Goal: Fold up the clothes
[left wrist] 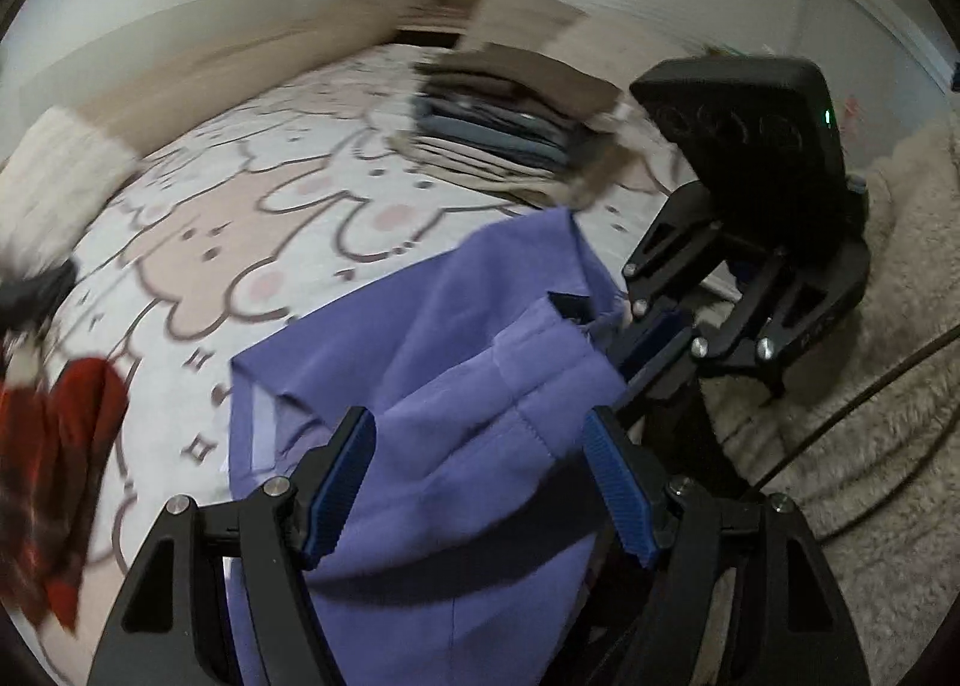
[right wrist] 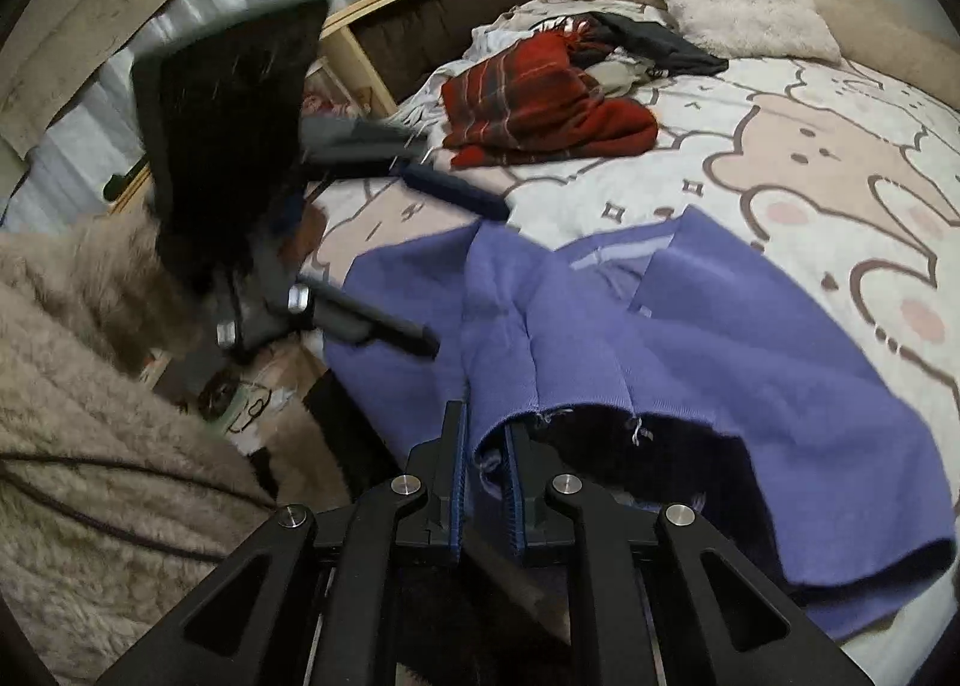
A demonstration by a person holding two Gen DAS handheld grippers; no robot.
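A purple garment (left wrist: pixel 432 362) lies partly folded on the bed with the cartoon-print sheet (left wrist: pixel 240 218). My left gripper (left wrist: pixel 480 434) is open, its blue pads on either side of a bunched fold of the purple cloth. My right gripper (right wrist: pixel 485 434) is shut on the garment's hem (right wrist: pixel 498 422) and lifts that edge near the bed's edge. The right gripper also shows in the left wrist view (left wrist: pixel 648 338), pinching the cloth. The left gripper shows blurred in the right wrist view (right wrist: pixel 462 266), jaws spread over the garment (right wrist: pixel 690 326).
A stack of folded clothes (left wrist: pixel 504 134) sits at the far side of the bed. A red plaid garment (right wrist: pixel 540 98) and dark clothes (right wrist: pixel 660 44) lie in a pile near a white pillow (right wrist: pixel 744 2). A fluffy beige blanket (right wrist: pixel 90 416) lies beside the bed.
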